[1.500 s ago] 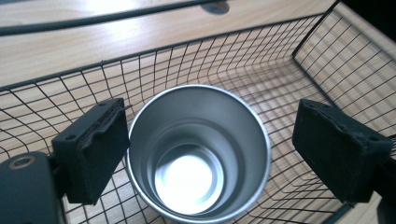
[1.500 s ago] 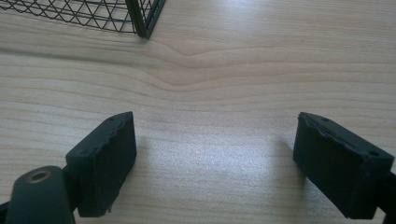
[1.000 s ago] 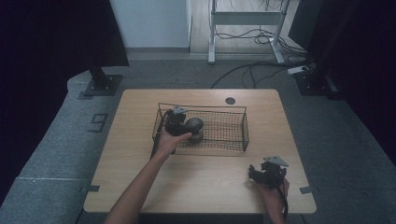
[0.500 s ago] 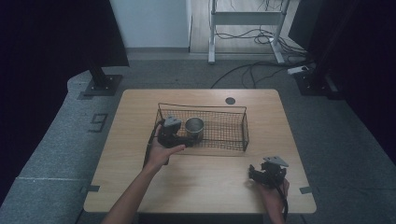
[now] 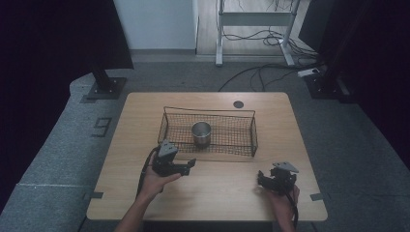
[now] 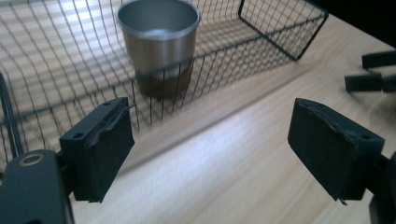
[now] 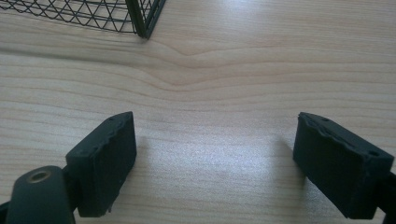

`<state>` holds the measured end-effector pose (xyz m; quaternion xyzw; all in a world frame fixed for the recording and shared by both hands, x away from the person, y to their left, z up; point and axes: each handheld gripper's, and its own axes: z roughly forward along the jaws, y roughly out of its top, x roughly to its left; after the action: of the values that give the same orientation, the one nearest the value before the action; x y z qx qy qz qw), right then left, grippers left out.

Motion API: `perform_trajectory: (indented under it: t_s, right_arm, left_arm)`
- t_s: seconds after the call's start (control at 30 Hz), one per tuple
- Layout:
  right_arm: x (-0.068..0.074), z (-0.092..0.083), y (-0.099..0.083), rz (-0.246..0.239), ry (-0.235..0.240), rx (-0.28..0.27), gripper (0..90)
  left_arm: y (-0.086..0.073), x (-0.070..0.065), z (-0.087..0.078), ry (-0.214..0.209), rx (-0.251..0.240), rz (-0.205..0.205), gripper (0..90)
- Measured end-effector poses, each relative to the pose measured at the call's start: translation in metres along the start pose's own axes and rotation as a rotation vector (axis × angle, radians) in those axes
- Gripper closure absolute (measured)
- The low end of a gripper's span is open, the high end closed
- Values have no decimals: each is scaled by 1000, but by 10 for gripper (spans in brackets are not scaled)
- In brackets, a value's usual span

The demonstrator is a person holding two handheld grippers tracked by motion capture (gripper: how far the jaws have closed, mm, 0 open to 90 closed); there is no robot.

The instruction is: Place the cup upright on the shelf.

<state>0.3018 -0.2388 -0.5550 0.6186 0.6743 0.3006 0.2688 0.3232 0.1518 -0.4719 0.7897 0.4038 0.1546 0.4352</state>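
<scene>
- Two claws stood over a light wooden table (image 5: pixel 212 193), one in each of the person's hands, with a black wire basket (image 5: pixel 209 130) farther back on the board.
- At the left, the left claw (image 5: pixel 189 165) was held just in front of the basket's near left corner, outside the wire, its tips pointing rightward along the near wall. In the left gripper view its jaws were spread wide with bare wood between them, gripping nothing.
- Within the basket, left of its middle, a stainless steel cup (image 5: pixel 201 134) stood upright on the mesh floor, mouth up. In the left gripper view the cup (image 6: pixel 159 44) showed behind the basket's near wire wall (image 6: pixel 224 56), apart from the jaws.
- A small dark round disc (image 5: pixel 238 104) lay on the table behind the basket, toward its right end.
- At the right, the right claw (image 5: pixel 263 179) sat low near the table's front edge, well apart from the basket. In the right gripper view its jaws were likewise wide open over bare wood, holding nothing, with a basket corner (image 7: pixel 144 18) at the top of that view.
</scene>
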Motion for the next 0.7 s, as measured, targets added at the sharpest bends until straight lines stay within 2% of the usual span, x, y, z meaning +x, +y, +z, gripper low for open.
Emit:
perform_trajectory:
  t_s: [0.17, 0.27, 0.37, 0.47, 0.6, 0.7]
  right_arm:
    - [0, 0, 0, 0, -1, 0, 132]
    - [0, 0, 0, -1, -1, 0, 133]
    - [0, 0, 0, -1, -1, -1, 133]
    - [0, 0, 0, -2, -1, -1, 133]
    - [0, 0, 0, -5, -1, -3, 134]
    - [0, 0, 0, -5, -1, -2, 134]
  left_arm:
    - [-23, 0, -6, 7, 21, -8, 143]
    - [-38, -1, -8, -5, 31, -18, 142]
    - [-49, -2, -4, -9, 65, -14, 142]
    - [-56, 0, -1, -4, 78, -28, 142]
    - [-62, 5, 0, 28, 89, -25, 143]
    - [-64, 9, -1, 34, 86, -46, 143]
